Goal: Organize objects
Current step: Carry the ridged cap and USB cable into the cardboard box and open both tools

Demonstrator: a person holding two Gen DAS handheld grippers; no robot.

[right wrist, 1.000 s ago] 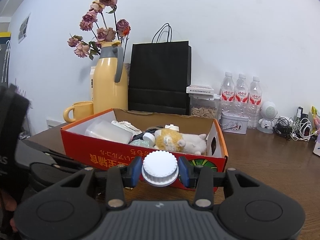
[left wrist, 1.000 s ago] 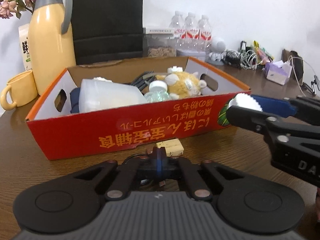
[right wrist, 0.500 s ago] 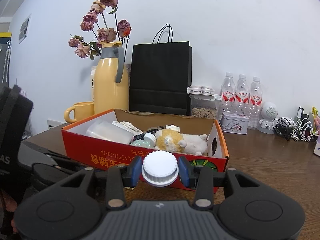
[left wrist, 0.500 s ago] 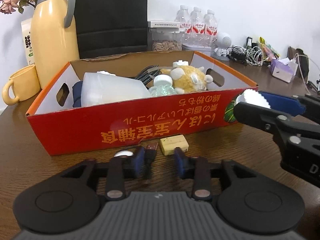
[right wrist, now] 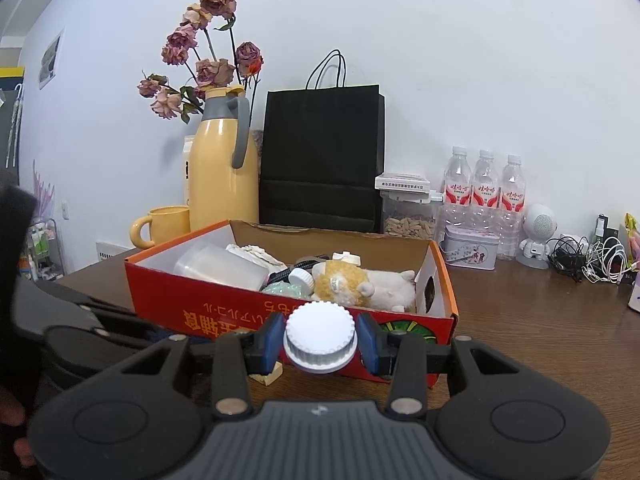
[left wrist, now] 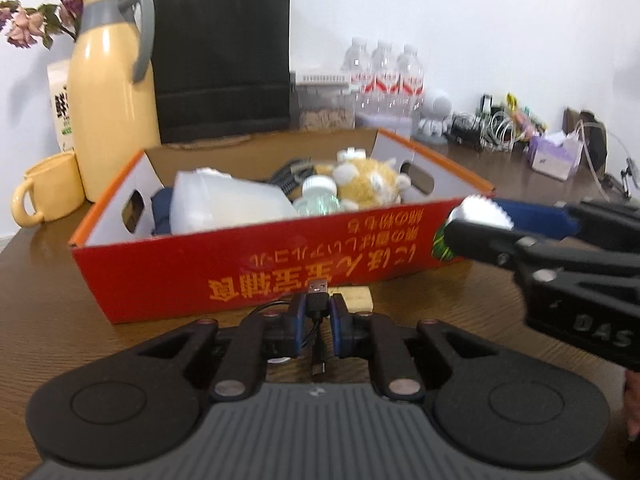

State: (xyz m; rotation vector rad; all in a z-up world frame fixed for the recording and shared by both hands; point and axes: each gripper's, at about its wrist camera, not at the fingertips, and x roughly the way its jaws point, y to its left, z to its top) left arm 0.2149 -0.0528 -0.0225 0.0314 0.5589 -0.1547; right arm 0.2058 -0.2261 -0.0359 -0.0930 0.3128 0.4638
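My left gripper (left wrist: 315, 322) is shut on a black USB cable (left wrist: 317, 300), its plug sticking up between the blue pads, just in front of the red cardboard box (left wrist: 240, 272). My right gripper (right wrist: 320, 340) is shut on a white ribbed bottle cap (right wrist: 320, 342) and hovers near the box's (right wrist: 224, 312) front right corner; it also shows in the left wrist view (left wrist: 480, 216). The box holds a clear plastic container (left wrist: 228, 204), a yellow plush toy (left wrist: 366, 188) and a small capped bottle (left wrist: 318, 196).
A small wooden block (left wrist: 356, 296) lies on the brown table by the box's front wall. Behind the box stand a yellow thermos (right wrist: 224, 172) with dried flowers, a yellow mug (right wrist: 164, 226), a black paper bag (right wrist: 320, 160), water bottles (right wrist: 486, 196), a tin and tangled cables (right wrist: 588, 256).
My left gripper opened half a second ago, then closed on the USB cable and lifted it off the table. The right gripper with the cap has barely moved.
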